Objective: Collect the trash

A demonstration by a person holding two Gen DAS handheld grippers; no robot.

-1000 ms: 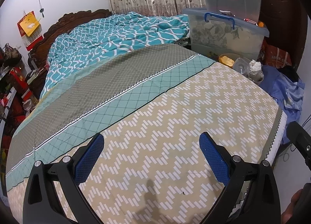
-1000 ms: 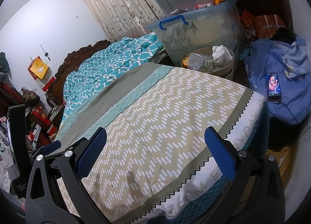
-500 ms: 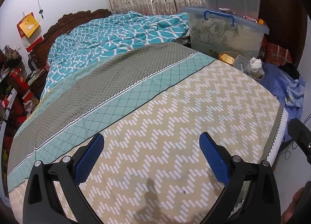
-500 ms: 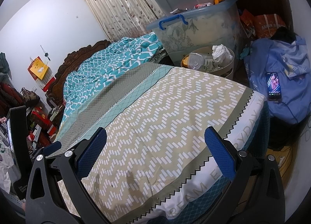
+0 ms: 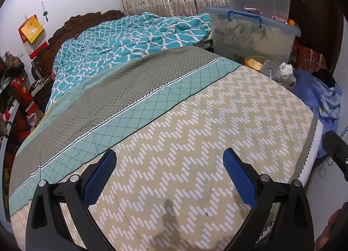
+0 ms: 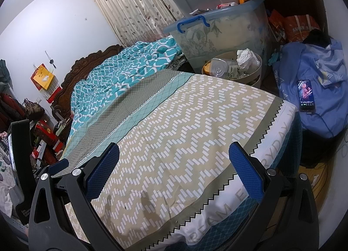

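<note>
A round beige bin (image 6: pixel 255 72) stands beyond the bed's far corner, holding a crumpled white tissue (image 6: pixel 245 57), a clear plastic bottle (image 6: pixel 218 69) and a yellow item (image 6: pixel 206 68). In the left wrist view the same bin (image 5: pixel 290 83) shows the tissue (image 5: pixel 286 69) and bottle (image 5: pixel 270 70). My left gripper (image 5: pixel 169 165) hovers open over the zigzag bedsheet (image 5: pixel 195 142), nothing between its blue pads. My right gripper (image 6: pixel 174 157) is open too, above the sheet's near corner (image 6: pixel 195 142). I see no loose trash on the sheet.
A teal quilt (image 5: pixel 130 37) is bunched at the headboard end. Stacked clear storage boxes (image 6: pixel 221 31) stand behind the bin. A blue garment heap (image 6: pixel 311 90) with a lit phone (image 6: pixel 306 95) lies right of the bed. Cluttered shelves (image 5: pixel 13 98) line the left side.
Both views shift only slightly; the left wrist view tips a little upward. Both grippers stay open and hold nothing.
</note>
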